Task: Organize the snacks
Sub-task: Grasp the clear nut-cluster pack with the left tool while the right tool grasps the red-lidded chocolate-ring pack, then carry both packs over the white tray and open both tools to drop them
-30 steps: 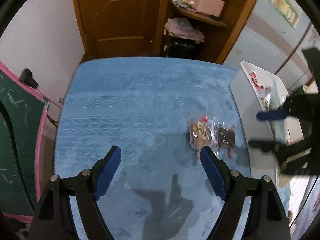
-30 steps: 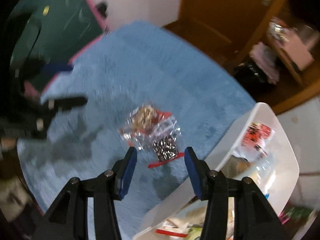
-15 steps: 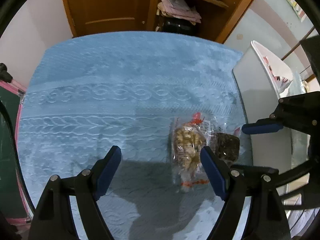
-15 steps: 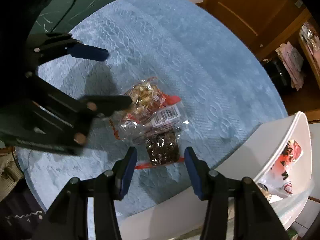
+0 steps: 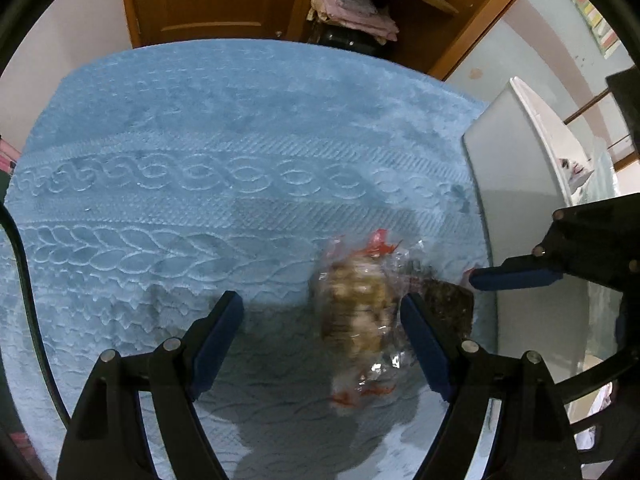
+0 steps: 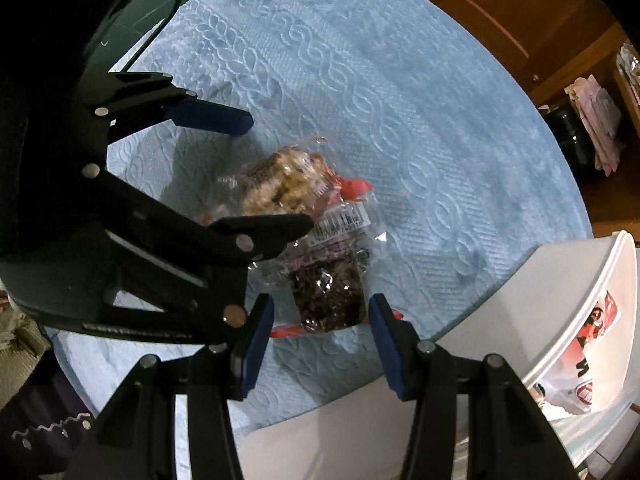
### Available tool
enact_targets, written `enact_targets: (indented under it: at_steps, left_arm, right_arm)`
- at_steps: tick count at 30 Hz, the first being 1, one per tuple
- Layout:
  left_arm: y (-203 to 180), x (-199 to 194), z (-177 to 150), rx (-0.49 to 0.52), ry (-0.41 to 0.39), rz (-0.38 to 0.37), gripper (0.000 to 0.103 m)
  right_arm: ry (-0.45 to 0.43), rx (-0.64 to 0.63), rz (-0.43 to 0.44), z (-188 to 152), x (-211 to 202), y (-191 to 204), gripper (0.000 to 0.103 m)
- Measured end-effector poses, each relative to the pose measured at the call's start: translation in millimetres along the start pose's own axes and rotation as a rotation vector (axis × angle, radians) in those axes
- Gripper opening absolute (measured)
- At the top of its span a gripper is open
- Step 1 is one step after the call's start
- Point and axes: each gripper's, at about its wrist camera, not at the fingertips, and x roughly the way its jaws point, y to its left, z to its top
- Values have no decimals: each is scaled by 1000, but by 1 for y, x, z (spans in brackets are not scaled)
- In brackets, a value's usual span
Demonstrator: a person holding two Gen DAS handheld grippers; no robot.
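Left wrist view looks steeply down on a worktop covered by a blue textured cloth (image 5: 224, 168). The left gripper (image 5: 322, 326) has its blue-padded jaws spread wide and they have just been closing a little; the light-coloured snack packet (image 5: 356, 312) lies on the cloth between them, nearer the right-hand pad, and whether that pad touches the wrapper cannot be told because the packet is blurred. Just right of it lies the dark snack packet (image 5: 450, 304), partly hidden behind that same pad. At the right edge a white storage bin (image 5: 516, 184) stands beside the cloth, and the right gripper's blue pad reaches in from the right above the dark packet.

From the right wrist view, the right gripper (image 6: 320, 322) points down with its jaws moderately apart, one on each side of the dark snack packet (image 6: 326, 300); the pads stand just beside the wrapper and grip nothing. The light-coloured snack packet (image 6: 280, 184) lies just beyond, its clear wrapper overlapping the dark one, with the left gripper (image 6: 276, 172) straddling it from the left. The white storage bin (image 6: 560, 308) sits at the near right and holds other wrapped snacks (image 6: 592, 340).
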Motion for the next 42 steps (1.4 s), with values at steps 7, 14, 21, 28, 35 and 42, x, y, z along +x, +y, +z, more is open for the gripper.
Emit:
enact_targets:
  at_steps: [7,14,21,28,35,42]
  left_arm:
    - [18,-18,-20,-25,-16,-54,40]
    - [47,-45,-39,-77,-35,-60,40]
    - [64,-70,-42,-91,-59,-29,40]
    - [53,-111,-50,-40,-96,-2,40]
    - [14,-169,-50,37,-159,2,40]
    - [-67,-236,-48,168,-242,-15,40]
  right_arm:
    - [7,5,-11,2,3,4,50]
    - [56,-14,-101,10,21,6,53]
    - [83,50,-90,20,28,1,49]
    - [-95,56,-79,-1,-22,32,47]
    - [-354,100,-70,-55,-121,62,47]
    - [-538,201,-162,-131,-211,69,48]
